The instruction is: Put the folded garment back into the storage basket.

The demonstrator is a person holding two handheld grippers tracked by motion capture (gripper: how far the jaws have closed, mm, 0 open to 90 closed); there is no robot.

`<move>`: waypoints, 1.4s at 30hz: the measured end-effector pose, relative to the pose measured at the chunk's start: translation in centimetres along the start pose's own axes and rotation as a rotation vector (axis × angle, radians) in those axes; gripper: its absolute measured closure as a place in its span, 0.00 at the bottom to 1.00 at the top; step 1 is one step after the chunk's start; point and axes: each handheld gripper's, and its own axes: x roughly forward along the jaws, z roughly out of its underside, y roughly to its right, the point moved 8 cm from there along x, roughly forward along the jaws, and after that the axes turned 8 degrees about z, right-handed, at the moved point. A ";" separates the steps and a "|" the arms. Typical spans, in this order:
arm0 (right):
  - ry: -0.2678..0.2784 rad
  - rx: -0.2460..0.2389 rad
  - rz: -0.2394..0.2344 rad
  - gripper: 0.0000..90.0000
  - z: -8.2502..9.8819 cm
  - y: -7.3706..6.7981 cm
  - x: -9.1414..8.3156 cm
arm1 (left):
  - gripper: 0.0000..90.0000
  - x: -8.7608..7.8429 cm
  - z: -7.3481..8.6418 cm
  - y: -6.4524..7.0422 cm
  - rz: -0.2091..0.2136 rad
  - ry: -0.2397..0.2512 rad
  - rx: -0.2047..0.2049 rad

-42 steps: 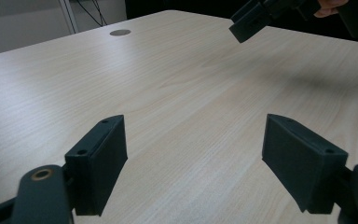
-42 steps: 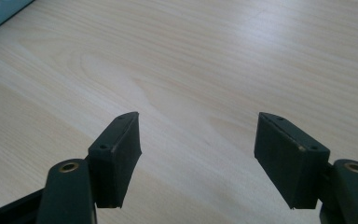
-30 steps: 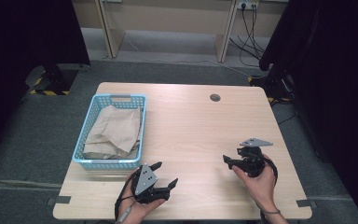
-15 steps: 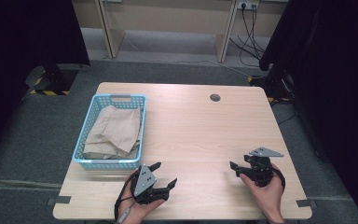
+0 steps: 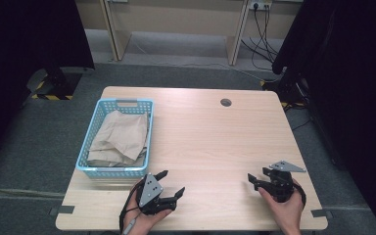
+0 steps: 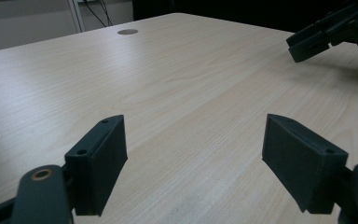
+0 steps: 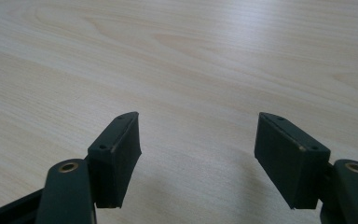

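A person's two hands rest at the near edge of a pale wooden table [image 5: 210, 132], each holding a black two-jaw gripper. The left gripper [image 5: 172, 185], held low near the front edge just in front of a light blue plastic basket [image 5: 89, 139], has its jaws spread wide with nothing between them; its own view shows bare wood grain in the gap [image 6: 193, 163]. The right gripper [image 5: 252, 180], well apart toward the table's right front corner, likewise stands with jaws parted and empty [image 7: 198, 154] (a grey three-cornered plate tops it). Both point roughly toward the table's middle. Inside the basket lies a crumpled brown paper bag [image 5: 120, 138], touched by neither gripper and nearest to the left one. A round cable hole [image 5: 225, 102] sits near the table's far edge, also visible in the left gripper view [image 6: 128, 31], where the right gripper appears at upper right [image 6: 328, 35]
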 end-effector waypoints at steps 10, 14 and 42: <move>0.022 0.004 0.005 0.35 0.6 0.3 0.0 | 0.24 -0.1 0.1 -0.1 -0.010 0.009 -0.005; 0.047 0.007 0.006 0.35 0.5 0.3 0.0 | 0.24 -0.2 0.1 -0.2 -0.016 0.020 -0.010; 0.072 0.025 0.018 0.36 0.8 0.6 0.2 | 0.23 -0.3 0.0 -0.1 -0.027 0.031 0.002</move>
